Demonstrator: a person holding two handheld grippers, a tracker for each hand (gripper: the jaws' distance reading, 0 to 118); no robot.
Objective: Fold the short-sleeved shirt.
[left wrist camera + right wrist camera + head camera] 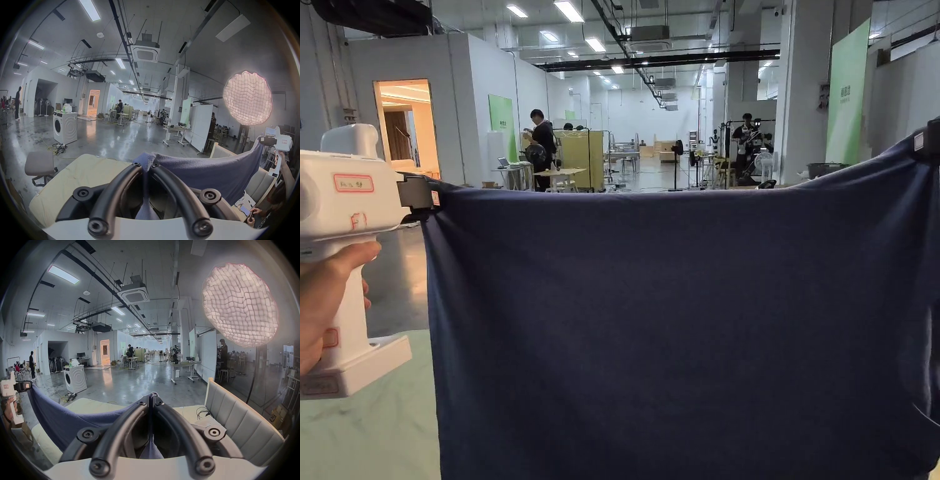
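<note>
A dark blue shirt (675, 325) hangs spread in the air in front of me, stretched between both grippers. My left gripper (428, 197) is shut on its upper left corner, with a hand on the white handle. My right gripper (928, 140) pinches the upper right corner at the frame's edge. In the left gripper view the jaws (146, 165) clamp a bunched tip of the shirt (211, 172). In the right gripper view the jaws (152, 396) are closed on the shirt's edge, and the shirt (68, 415) sags toward the other gripper (24, 386). The shirt's lower part is cut off below.
A pale cream padded surface (78, 175) lies under the shirt, with a grey padded headboard (240, 417) at its right. An office chair (39, 164) and a washing machine (65, 128) stand on the grey floor to the left. A lit softbox (238, 305) hangs at the right. Several people stand farther off.
</note>
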